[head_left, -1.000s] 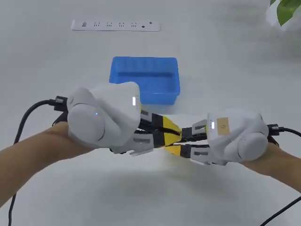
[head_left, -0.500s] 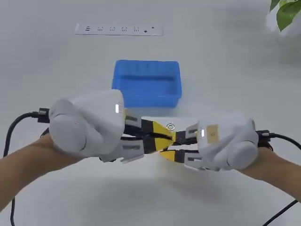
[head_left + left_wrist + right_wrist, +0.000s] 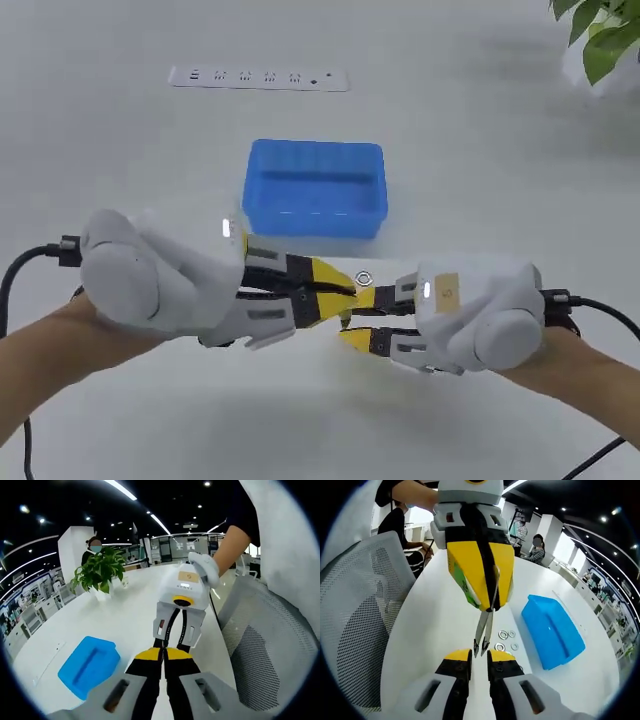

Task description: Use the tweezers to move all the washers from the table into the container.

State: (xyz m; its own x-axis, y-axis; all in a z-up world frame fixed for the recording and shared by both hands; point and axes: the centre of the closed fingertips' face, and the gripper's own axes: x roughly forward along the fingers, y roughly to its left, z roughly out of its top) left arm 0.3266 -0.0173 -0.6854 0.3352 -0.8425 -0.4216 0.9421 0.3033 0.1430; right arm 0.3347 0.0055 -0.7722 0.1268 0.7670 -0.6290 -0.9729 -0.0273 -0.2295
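L gripper (image 3: 485,602), jaws clamped on tweezers (image 3: 484,627), faces R gripper (image 3: 480,656), jaws a little apart, by washers (image 3: 499,646) nr blue container (image 3: 552,630); a sloppy handover cd drop tweezers, scattering washers.

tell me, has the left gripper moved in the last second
Yes. The left gripper has drawn back leftward from the container: before, it overlapped the container's near left corner; now it sits clear.

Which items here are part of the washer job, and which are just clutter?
Job: silver metal tweezers in the left gripper; small metal ring washers on the white table; blue rectangular plastic container.
Just lying about: white power strip; green leafy plant; grey mesh chair.
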